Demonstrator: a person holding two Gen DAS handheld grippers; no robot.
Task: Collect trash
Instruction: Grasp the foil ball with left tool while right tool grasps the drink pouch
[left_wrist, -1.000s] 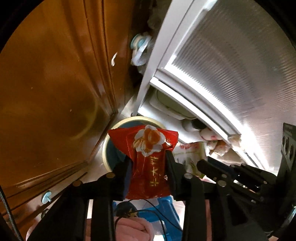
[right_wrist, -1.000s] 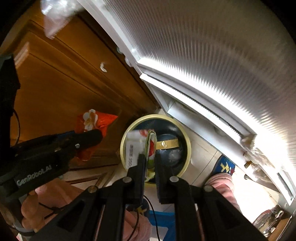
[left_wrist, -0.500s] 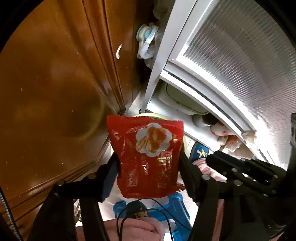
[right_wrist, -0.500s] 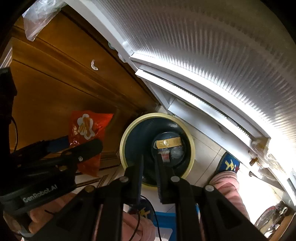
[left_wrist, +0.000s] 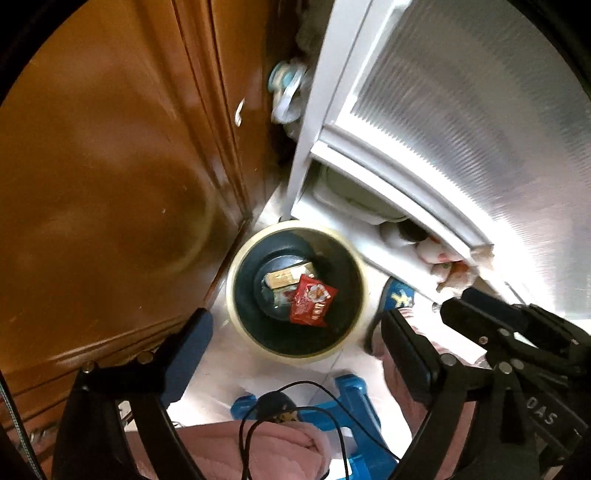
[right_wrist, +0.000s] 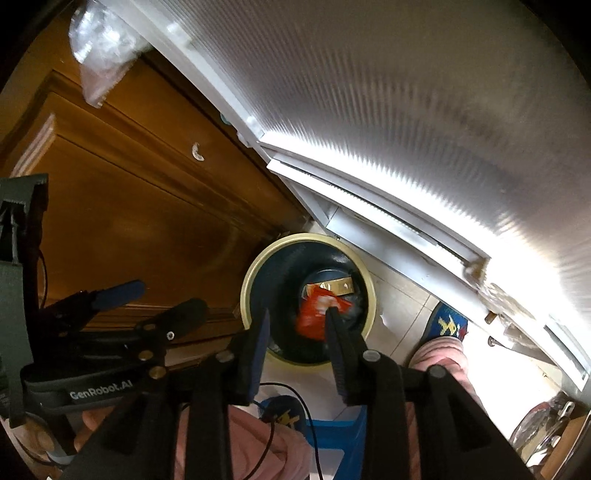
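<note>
snack bag (left_wrist: 309, 305) in bin (left_wrist: 236, 306) (floor corner), cabinet (left_wrist: 110, 184) left

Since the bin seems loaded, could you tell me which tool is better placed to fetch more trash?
Neither clearly: left tool and right tool both hang open, empty, over the bin holding the red wrapper.

My left gripper (left_wrist: 295, 332) and right gripper (right_wrist: 297, 334) are matte black with blue pads, brass screws, white "GenRobot.AI" lettering; pink fuzzy sleeves (left_wrist: 266, 450).

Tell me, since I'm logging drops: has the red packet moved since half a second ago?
Yes. The red packet has left the left gripper, whose jaws now stand open, and dropped down into the bin, landing beside the gold wrapper.
</note>
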